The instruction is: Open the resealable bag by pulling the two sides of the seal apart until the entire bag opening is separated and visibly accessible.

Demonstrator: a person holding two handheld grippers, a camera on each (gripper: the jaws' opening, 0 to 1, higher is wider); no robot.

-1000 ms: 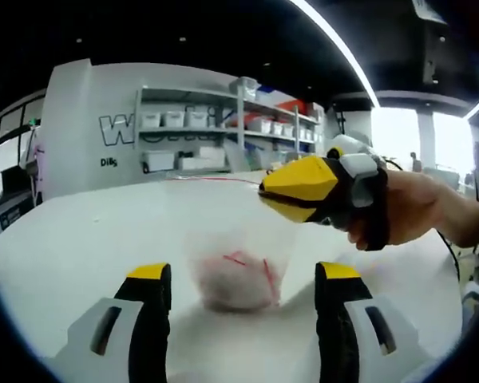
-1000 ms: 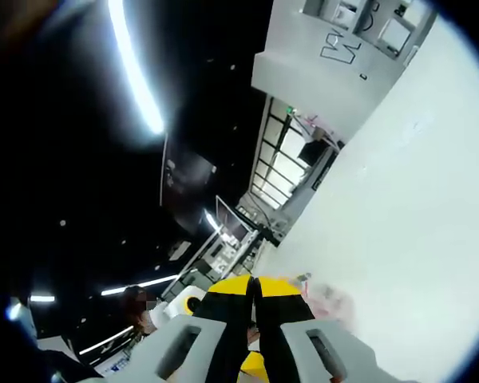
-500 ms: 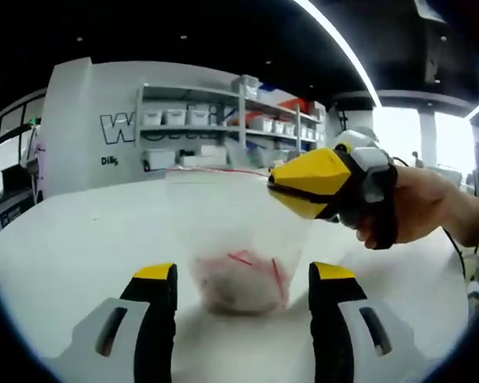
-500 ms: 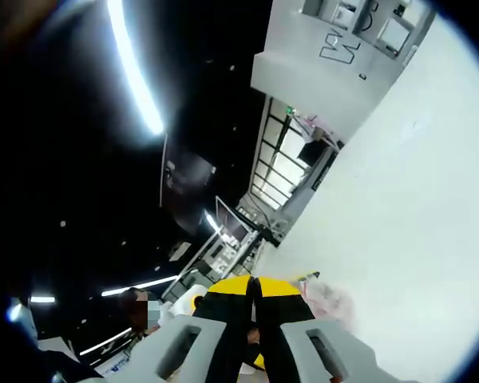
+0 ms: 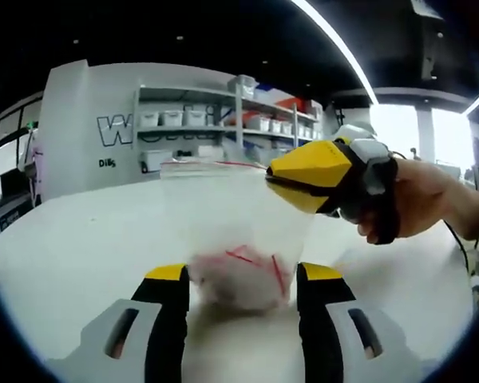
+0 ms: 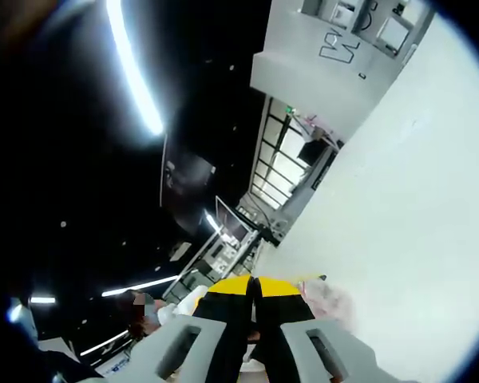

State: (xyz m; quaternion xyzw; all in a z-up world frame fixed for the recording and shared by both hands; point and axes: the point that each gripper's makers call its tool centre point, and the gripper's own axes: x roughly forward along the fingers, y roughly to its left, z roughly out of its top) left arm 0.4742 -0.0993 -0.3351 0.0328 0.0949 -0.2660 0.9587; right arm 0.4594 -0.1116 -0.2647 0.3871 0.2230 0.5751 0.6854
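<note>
White, smooth worktop [image 5: 72, 239] spans the lower half of the left gripper view, with shelving [image 5: 215, 128] behind. Resealable bag [image 5: 231, 231], clear soft film with a red seal line, stands upright at centre frame, long axis vertical, opening upward, pale contents at its base. Right gripper [image 5: 278, 179] jaws are clenched on its upper right edge. Left gripper [image 5: 239, 275] jaws stand released, flanking the base.

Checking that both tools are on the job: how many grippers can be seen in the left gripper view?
2. The left gripper rises from the bottom, jaws open either side of the bag. The right gripper, held in a hand, comes in from the right, pinching the bag's top edge.
</note>
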